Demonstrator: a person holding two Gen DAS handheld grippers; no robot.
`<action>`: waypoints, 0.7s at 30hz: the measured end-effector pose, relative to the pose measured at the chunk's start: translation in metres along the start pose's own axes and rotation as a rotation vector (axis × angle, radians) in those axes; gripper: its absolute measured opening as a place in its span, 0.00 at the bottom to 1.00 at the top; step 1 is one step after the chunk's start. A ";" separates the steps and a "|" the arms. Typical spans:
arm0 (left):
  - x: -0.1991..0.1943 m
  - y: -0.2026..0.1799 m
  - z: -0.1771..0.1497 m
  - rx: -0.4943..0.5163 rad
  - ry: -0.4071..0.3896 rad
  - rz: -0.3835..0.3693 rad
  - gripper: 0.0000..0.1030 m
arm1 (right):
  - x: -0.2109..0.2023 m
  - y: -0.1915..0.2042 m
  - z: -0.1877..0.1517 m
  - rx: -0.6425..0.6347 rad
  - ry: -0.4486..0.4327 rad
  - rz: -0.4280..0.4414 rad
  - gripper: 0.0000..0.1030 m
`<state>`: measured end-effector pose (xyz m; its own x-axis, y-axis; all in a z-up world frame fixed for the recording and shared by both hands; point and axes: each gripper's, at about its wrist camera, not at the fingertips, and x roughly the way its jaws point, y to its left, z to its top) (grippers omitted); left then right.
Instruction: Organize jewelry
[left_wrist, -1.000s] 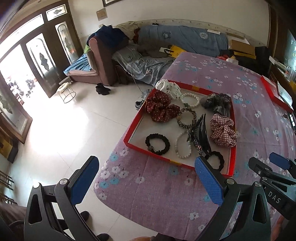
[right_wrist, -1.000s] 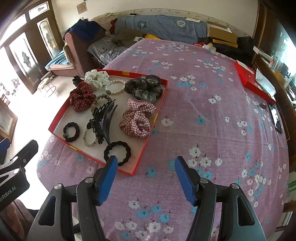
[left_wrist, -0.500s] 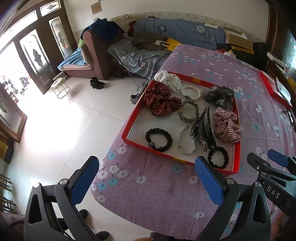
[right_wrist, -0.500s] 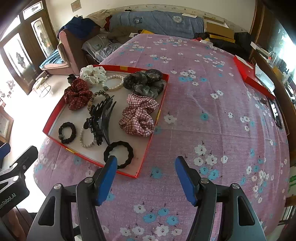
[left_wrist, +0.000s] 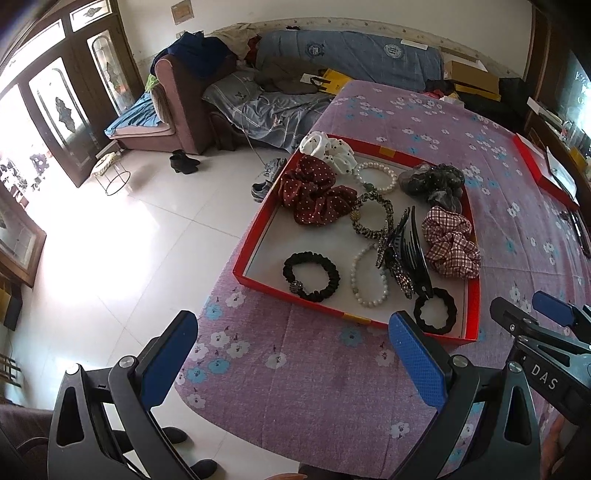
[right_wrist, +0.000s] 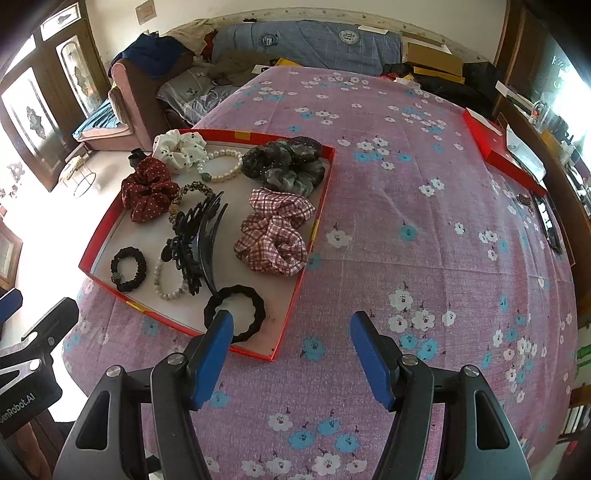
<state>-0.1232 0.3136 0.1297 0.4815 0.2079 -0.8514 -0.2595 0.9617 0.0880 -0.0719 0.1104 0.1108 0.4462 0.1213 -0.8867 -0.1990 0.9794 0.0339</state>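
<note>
A red tray (left_wrist: 255, 236) (right_wrist: 318, 206) lies on the purple flowered table and holds the hair things. Among them are a red dotted scrunchie (left_wrist: 314, 195) (right_wrist: 147, 194), a white scrunchie (left_wrist: 328, 147), a plaid scrunchie (left_wrist: 450, 240) (right_wrist: 277, 232), a dark grey scrunchie (right_wrist: 288, 162), two pearl bracelets (left_wrist: 376, 177) (left_wrist: 369, 275), a black hair claw (left_wrist: 406, 254) (right_wrist: 195, 240) and a black hair tie (left_wrist: 436, 310) (right_wrist: 236, 310). My left gripper (left_wrist: 291, 321) hangs open in front of the tray's near edge. My right gripper (right_wrist: 291, 319) is open by the tray's near right corner, holding nothing.
A second red box (right_wrist: 495, 147) lies at the table's far right edge. Left of the table the white tiled floor (left_wrist: 110, 240) drops away. A sofa piled with bedding (left_wrist: 332, 55) stands behind the table. The cloth right of the tray (right_wrist: 424, 240) carries nothing.
The left view has tilted a little, so the tray sits slightly lower and further right. Both grippers stay open and nothing in the tray has moved.
</note>
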 end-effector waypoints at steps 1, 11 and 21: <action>0.001 0.000 0.000 0.000 0.002 0.000 1.00 | 0.001 0.000 0.000 0.001 0.002 0.000 0.69; 0.010 0.003 0.001 -0.005 0.025 -0.004 1.00 | 0.008 0.005 0.001 -0.008 0.020 0.002 0.69; 0.014 0.007 0.000 -0.016 0.037 -0.004 1.00 | 0.013 0.010 0.000 -0.010 0.043 0.006 0.69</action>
<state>-0.1183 0.3235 0.1186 0.4518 0.1966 -0.8702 -0.2711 0.9596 0.0760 -0.0683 0.1214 0.0998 0.4068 0.1201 -0.9056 -0.2108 0.9769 0.0349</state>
